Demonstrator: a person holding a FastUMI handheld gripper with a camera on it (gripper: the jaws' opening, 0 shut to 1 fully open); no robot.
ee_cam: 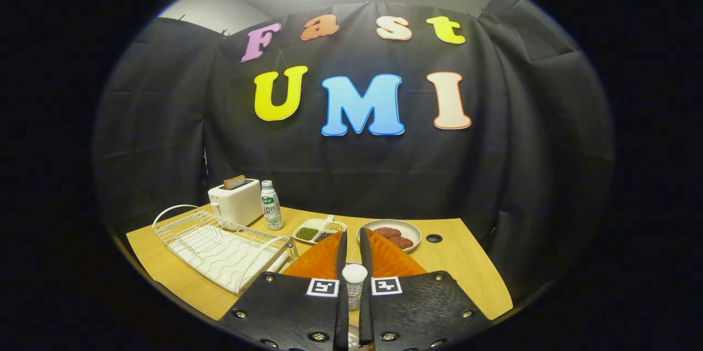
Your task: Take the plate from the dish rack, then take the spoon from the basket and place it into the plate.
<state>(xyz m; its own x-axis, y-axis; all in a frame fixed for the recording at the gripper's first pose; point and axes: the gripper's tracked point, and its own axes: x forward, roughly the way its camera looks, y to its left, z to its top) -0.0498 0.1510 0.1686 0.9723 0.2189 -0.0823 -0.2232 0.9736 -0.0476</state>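
Spoon (354,273): you can see a white rounded end, which seems to be its handle. It stands up out of the basket, in the narrow slit between your fingers and near their base.
Basket (354,297): a small perforated metal cup, upright, directly under that white end and flanked by both fingers.
Gripper (353,232): your fingers are drawn close together with a thin gap between them. You cannot tell whether they press on the spoon.
Table (467,271): a light wood top that everything stands on, with a small dark round hole (434,238) to the right of the plate.
Dish rack (219,249): white wire, lying left of your fingers and reaching toward the toaster.
Plate (391,233): pale, round and shallow, just beyond your right fingertip, with two brown patties on it.
Sectioned dish (319,230): white, just beyond your left fingertip and beside the plate, with green, dark and tan beans in separate compartments.
Bottle (271,205): a small white bottle with a green label, upright between the dish and the toaster.
Toaster (236,201): white, at the far left of the table, with a slice of toast (234,181) sticking up from its slot.
Wall: black cloth hangs behind the table.
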